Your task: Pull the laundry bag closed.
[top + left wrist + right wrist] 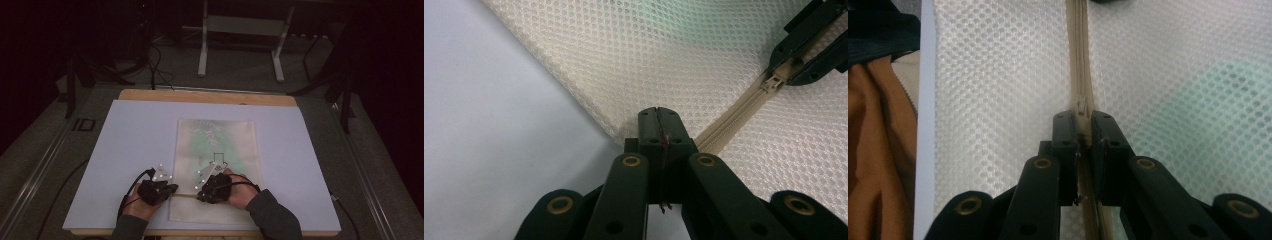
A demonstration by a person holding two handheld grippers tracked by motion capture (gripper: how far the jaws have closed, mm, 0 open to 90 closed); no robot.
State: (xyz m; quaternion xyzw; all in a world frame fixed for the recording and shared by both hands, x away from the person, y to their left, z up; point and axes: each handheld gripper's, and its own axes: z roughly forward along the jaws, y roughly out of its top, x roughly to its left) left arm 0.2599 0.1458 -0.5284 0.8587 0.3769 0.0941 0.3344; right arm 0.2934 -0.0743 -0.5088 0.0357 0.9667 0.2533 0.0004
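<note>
A cream mesh bag (225,135) lies flat on the white board, with something pale green (212,142) inside it. Its zipper (734,112) runs across the near end. My left gripper (167,188) sits at the bag's left edge, jaws together and pinching the mesh (649,55) where the zipper ends. My right gripper (206,194) is a little to the right on the zipper line, shut on the zipper pull (1082,107). In the left gripper view the right gripper (796,62) holds the slider (774,82) at upper right. The zipper tape (1078,60) runs straight ahead of the right jaws.
The white board (135,145) covers a wooden table (200,96). A white metal stand (240,30) and cables lie on the floor beyond. Brown cloth (878,160) hangs past the board's near edge in the right gripper view.
</note>
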